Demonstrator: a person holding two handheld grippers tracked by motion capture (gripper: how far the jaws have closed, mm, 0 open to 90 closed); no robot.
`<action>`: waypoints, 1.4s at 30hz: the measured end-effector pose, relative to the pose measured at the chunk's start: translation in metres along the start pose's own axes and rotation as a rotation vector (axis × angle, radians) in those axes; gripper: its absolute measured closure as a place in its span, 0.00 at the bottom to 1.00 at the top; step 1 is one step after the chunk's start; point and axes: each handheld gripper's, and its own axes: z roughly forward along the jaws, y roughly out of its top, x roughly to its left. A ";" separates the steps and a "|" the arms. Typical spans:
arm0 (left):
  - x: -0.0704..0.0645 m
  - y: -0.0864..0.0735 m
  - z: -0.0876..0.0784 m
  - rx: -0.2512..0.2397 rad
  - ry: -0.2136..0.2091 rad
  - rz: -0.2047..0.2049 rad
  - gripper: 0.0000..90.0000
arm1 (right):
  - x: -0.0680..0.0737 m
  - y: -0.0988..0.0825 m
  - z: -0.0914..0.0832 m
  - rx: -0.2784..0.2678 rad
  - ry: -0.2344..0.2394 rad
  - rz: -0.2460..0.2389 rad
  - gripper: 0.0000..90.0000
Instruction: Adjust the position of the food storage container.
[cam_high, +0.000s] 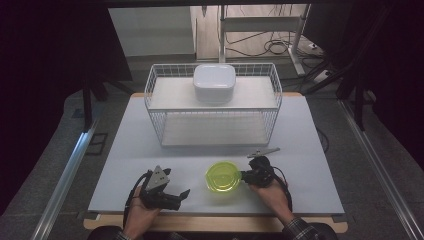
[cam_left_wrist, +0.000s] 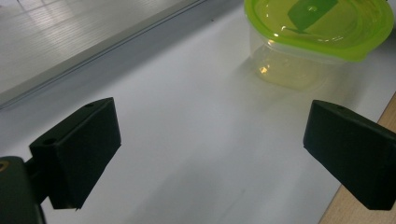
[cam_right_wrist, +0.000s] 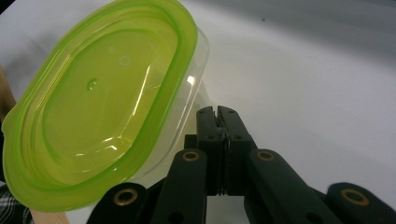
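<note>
Surroundings: a white wire basket (cam_high: 170, 107) stands at the far half of the pale tabletop (cam_high: 125, 165), with a white lidded box (cam_high: 214, 83) on its upper shelf.
Nearby: a thin grey strip (cam_high: 263, 151) lies on the tabletop just beyond the right claw (cam_high: 243, 176).
In the way: open tabletop lies between the container (cam_high: 222, 176) and the basket.
Container: a clear tub with a green lid (cam_right_wrist: 93, 107), near the front edge, between the two hands.
Orientation: lid up in the high view; in the right gripper view it looks oval, long axis running away from the claw.
Right claw: jaws pressed together beside the container's right rim; a hold on it cannot be told.
Left claw (cam_left_wrist: 210, 149): jaws wide apart, holding nothing, facing the container.
</note>
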 end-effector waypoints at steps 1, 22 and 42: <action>0.000 0.000 0.000 0.000 0.000 0.000 0.04 | 0.001 0.001 0.002 0.001 0.003 -0.004 0.98; -0.002 -0.001 0.001 0.006 -0.012 0.008 0.04 | -0.003 0.003 -0.020 -0.033 -0.200 -0.126 0.70; -0.002 -0.005 -0.003 0.004 -0.005 0.000 0.04 | -0.004 -0.011 -0.051 -0.126 -0.268 -0.162 0.15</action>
